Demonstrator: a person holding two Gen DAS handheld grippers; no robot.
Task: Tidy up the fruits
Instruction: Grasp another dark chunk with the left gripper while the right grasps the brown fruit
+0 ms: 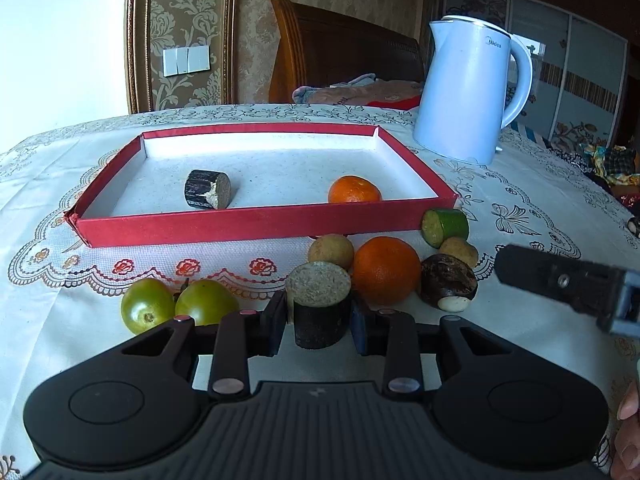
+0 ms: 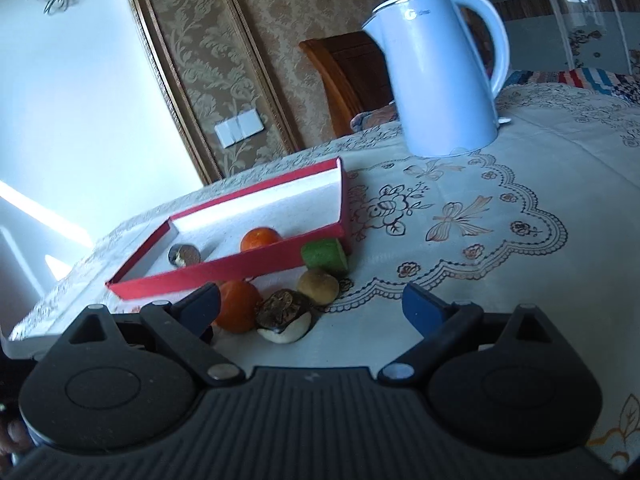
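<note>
left wrist: low over the table edge, facing the red tray (image 1: 256, 222) squarely, close.
right wrist: further right, tilted, angled leftward, somewhat blurred.
shared: tray, kettle (image 1: 466, 92), probably the same fruit pile.

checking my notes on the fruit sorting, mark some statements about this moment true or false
1. The left claw is shut on a dark cane piece. True.
2. The red tray holds three oranges. False: it holds one orange and one dark cane piece.
3. The right claw is open and holds nothing. True.
4. The kettle stands inside the tray. False: it stands on the tablecloth beyond the tray.
5. Two green tomatoes lie outside the tray. True.
</note>
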